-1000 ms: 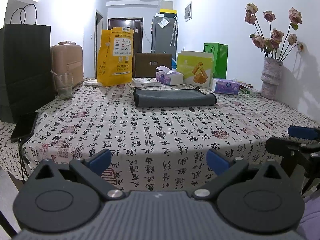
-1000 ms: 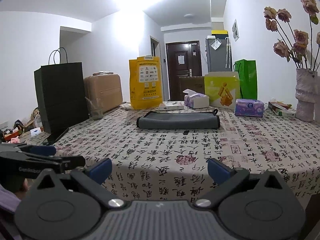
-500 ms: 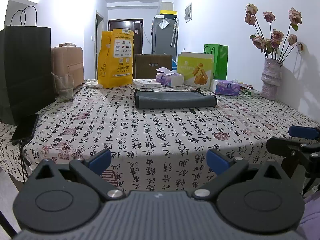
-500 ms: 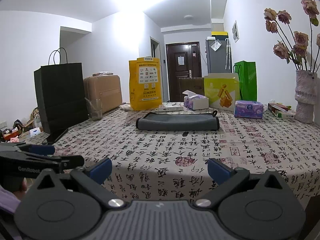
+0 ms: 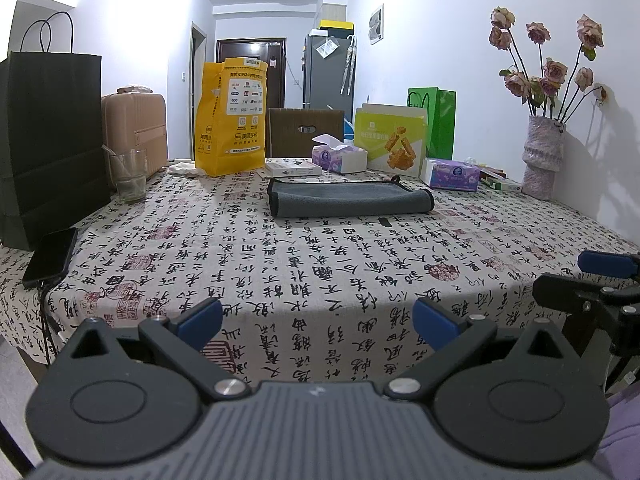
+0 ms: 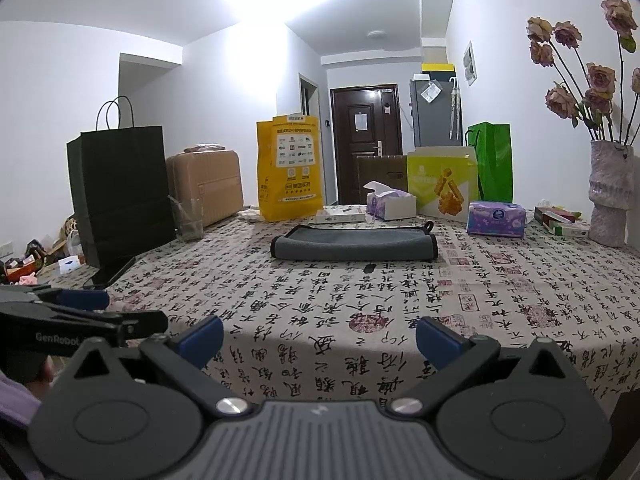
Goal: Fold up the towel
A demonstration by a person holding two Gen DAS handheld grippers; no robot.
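A grey towel [image 5: 350, 200] with black edging lies folded flat toward the far side of the table; it also shows in the right wrist view [image 6: 354, 243]. My left gripper [image 5: 318, 320] is open and empty, held at the table's near edge, well short of the towel. My right gripper [image 6: 320, 338] is open and empty, also at the near edge. Each gripper shows in the other's view: the right gripper at the right side of the left wrist view [image 5: 600, 280], the left gripper at the left side of the right wrist view [image 6: 72, 312].
The table has a calligraphy-print cloth [image 5: 320, 272]. A black paper bag [image 5: 48, 140], a phone [image 5: 50, 256] and a glass [image 5: 128, 176] stand at left. A yellow bag [image 5: 230, 116], tissue boxes [image 5: 340, 158], a snack box [image 5: 390, 144] and a flower vase [image 5: 542, 156] line the back.
Both grippers have tilted or risen slightly, so the table sits a little lower in each view. The towel has not moved and the jaws stay open.
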